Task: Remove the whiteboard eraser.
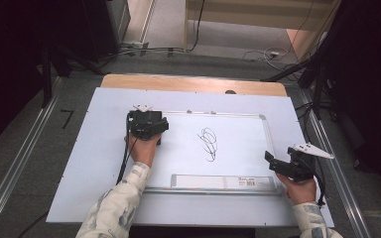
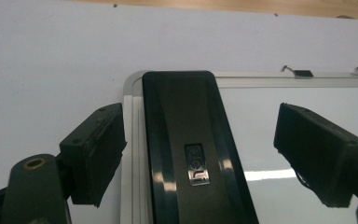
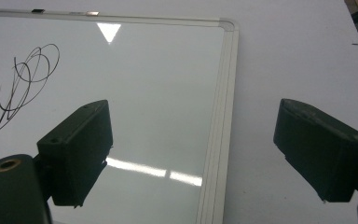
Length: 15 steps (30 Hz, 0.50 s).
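Glossy black plastic eraser (image 2: pixel 191 154), smooth, with a small shiny metallic emblem, at centre frame. Whiteboard (image 3: pixel 158 93): glossy, smooth, reflective face; frame of brushed silvery metal. Matt pale sheet (image 1: pixel 94 148) covers a wooden tabletop (image 1: pixel 193 83), upper centre. Matt black plastic pads on left gripper (image 2: pixel 214 154).

A black eraser (image 2: pixel 193 154) lies along the left edge of the whiteboard (image 2: pixel 270 126), its far end at the board's rounded top corner. The left gripper (image 2: pixel 200 156) straddles it, one jaw over the pale table cover (image 2: pixel 51 60) outside the frame, the other over the glossy board. Neither pad touches the eraser. Two metal clips (image 2: pixel 300 73) sit on the top frame.
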Each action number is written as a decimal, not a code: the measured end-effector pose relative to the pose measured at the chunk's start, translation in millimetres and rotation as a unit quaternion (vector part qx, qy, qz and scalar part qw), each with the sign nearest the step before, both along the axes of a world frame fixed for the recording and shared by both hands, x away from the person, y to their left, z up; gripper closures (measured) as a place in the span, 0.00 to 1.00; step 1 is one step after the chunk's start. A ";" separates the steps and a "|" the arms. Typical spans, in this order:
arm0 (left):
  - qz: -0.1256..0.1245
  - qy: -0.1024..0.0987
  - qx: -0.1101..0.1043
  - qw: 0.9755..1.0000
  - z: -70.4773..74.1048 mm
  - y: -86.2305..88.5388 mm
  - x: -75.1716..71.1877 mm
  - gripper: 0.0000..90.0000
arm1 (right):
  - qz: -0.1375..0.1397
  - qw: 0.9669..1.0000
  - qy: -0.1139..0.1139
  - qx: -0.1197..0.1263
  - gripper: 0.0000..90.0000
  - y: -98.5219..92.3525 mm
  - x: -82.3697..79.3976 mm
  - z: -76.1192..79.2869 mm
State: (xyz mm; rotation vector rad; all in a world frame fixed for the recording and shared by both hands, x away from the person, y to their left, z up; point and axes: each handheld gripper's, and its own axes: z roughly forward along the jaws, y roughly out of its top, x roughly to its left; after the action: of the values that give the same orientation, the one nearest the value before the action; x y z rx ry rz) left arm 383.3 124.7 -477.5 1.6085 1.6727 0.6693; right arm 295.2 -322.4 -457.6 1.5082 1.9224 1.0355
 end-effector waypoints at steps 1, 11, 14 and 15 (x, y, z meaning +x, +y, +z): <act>0.000 0.000 0.000 1.000 0.0 0.0 0.0 0.22 | 0.000 1.000 0.000 0.000 0.11 0.0 0.0 0.0; -0.002 0.012 0.013 1.000 -12.1 -5.8 8.3 0.27 | 0.001 1.000 0.001 0.000 0.12 0.0 0.5 -0.5; -0.003 0.014 0.027 1.000 -12.9 -9.1 10.1 0.29 | 0.002 1.000 0.001 0.000 0.12 0.3 0.6 -0.6; -0.001 0.013 0.028 1.000 -12.9 -9.9 10.8 0.29 | 0.002 1.000 0.001 0.000 0.12 0.3 0.6 -0.6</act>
State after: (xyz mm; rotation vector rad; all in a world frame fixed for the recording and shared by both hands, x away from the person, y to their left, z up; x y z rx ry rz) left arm 394.1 114.7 -490.4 1.6634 1.6850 0.7032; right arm 295.8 -322.1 -458.2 1.5079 1.9272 1.0358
